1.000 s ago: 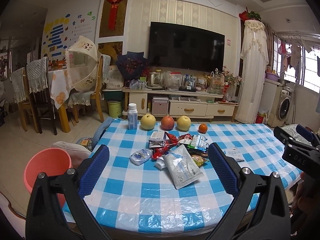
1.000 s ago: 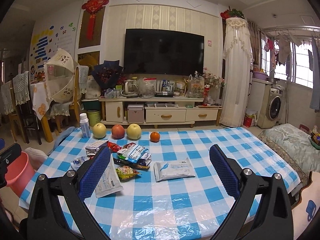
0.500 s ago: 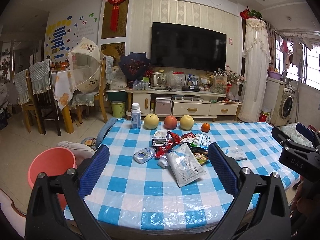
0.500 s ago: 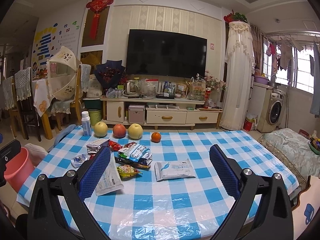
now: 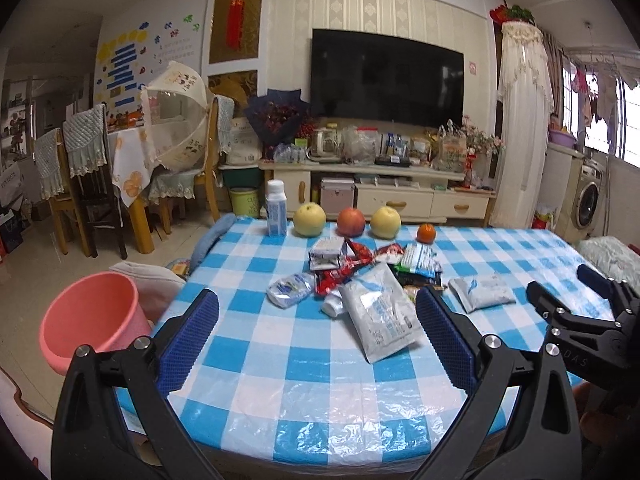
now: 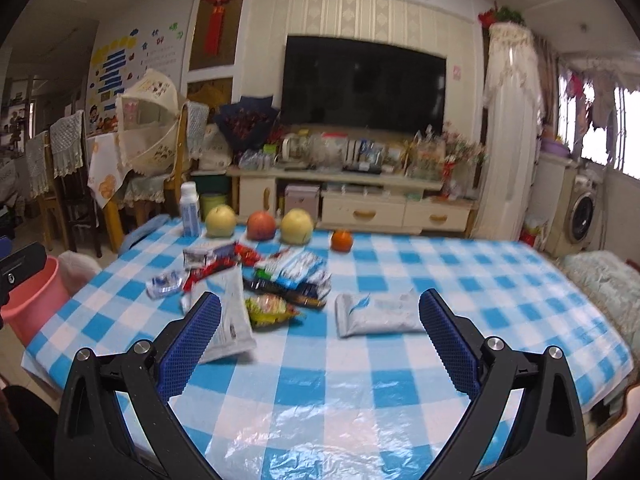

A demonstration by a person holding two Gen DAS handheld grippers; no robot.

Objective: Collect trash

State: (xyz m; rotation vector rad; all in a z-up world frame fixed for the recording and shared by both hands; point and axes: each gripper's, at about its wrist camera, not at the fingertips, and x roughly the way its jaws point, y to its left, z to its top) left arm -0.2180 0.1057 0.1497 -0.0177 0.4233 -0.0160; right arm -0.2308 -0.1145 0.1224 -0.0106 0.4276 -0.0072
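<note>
Both views closing on blue-checked plastic-covered surface point(image 6: 360, 384) since second ago. Right gripper point(image 6: 320, 344) gaping wide, empty, facing flat silver-white wipes packet point(image 6: 378, 314) lying crosswise just ahead; left gripper point(image 5: 318, 340) likewise wide, empty, farther off.

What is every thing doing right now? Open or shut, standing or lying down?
Left gripper: open, empty.
Right gripper: open, empty.
Bucket: upright on the floor, nothing showing inside.
Bottle: upright, capped.
Wrappers: lying on the table.
Wipes pack: lying flat, apart from the wrappers.
TV: off.
</note>
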